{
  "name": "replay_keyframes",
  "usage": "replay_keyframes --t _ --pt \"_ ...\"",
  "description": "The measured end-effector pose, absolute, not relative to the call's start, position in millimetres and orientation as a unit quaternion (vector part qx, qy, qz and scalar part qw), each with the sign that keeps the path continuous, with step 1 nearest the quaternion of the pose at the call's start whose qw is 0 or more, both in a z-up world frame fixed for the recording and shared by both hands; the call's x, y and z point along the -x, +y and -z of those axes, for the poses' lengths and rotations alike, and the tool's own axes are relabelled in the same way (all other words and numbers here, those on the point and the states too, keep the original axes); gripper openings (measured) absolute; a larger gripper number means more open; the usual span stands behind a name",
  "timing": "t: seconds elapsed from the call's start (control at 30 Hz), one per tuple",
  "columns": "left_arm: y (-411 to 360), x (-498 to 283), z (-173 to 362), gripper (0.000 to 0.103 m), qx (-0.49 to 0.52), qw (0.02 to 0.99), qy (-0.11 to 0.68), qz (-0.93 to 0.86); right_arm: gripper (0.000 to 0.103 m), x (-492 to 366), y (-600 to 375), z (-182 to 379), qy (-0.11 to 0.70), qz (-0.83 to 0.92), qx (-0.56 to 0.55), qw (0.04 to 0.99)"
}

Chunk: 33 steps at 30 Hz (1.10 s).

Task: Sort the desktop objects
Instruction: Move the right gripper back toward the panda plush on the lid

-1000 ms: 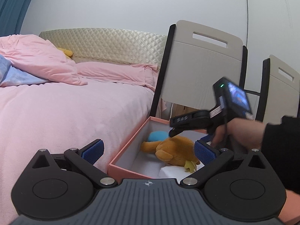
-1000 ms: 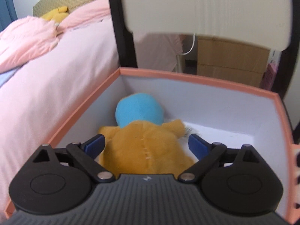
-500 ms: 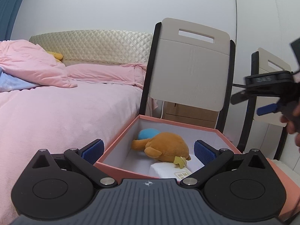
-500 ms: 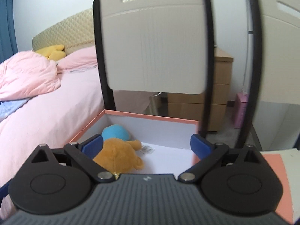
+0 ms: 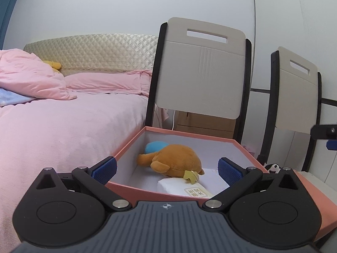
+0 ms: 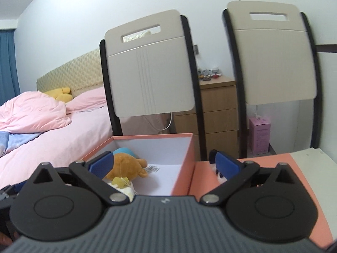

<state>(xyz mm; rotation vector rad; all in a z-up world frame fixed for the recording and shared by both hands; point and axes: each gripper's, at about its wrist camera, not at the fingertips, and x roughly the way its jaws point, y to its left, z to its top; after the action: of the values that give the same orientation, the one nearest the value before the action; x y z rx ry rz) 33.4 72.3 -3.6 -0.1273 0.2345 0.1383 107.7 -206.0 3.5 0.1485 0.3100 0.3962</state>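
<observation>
Two grippers sit low in their frames, both empty. Left gripper (image 5: 166,169): jaws spread wide, nothing between the pads, aimed into the box (image 5: 126,186) at lower centre. Right gripper (image 6: 163,164): jaws opening to full spread, nothing between them, straddling the box's near right corner. Plush toy (image 5: 174,160), orange with a blue head, lies on its side on the box floor, partly on a white packet (image 5: 183,186) with a printed label. Right of the box, a flat pink lid (image 6: 273,164) lies on the white tabletop. Step in hand, as I read it: toy dropped off, right gripper free to fetch the next item. Do it well by clearing the box wall before swinging, and keeping the jaws wide on approach. Hard to make out: a small black-and-white object (image 5: 272,166) beside the box, mostly hidden behind the right pad in the right view. Beyond: two chair backs (image 6: 149,69), wooden drawers (image 6: 219,116), bed (image 5: 63,126) at left.
</observation>
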Motion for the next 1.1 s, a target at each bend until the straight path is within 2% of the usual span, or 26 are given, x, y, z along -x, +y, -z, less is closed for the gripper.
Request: replay_keyframes --t 0.37,0.57,1.1 --pt "58.1 -34.9 9.1 0.103 0.029 0.990 0.119 -0.073 0.103 -86.3 -221.1 33.0 0.111 -0.167 -0.081 0.976" --pt "52.3 -34.0 10.0 0.103 0.015 0.991 0.118 -0.065 0.103 -90.1 -222.4 53.2 0.118 -0.189 -0.084 0.971" --pt "49.4 -33.8 9.9 0.103 0.021 0.991 0.120 -0.060 0.103 -93.9 -217.5 59.1 0.099 -0.150 -0.060 0.982"
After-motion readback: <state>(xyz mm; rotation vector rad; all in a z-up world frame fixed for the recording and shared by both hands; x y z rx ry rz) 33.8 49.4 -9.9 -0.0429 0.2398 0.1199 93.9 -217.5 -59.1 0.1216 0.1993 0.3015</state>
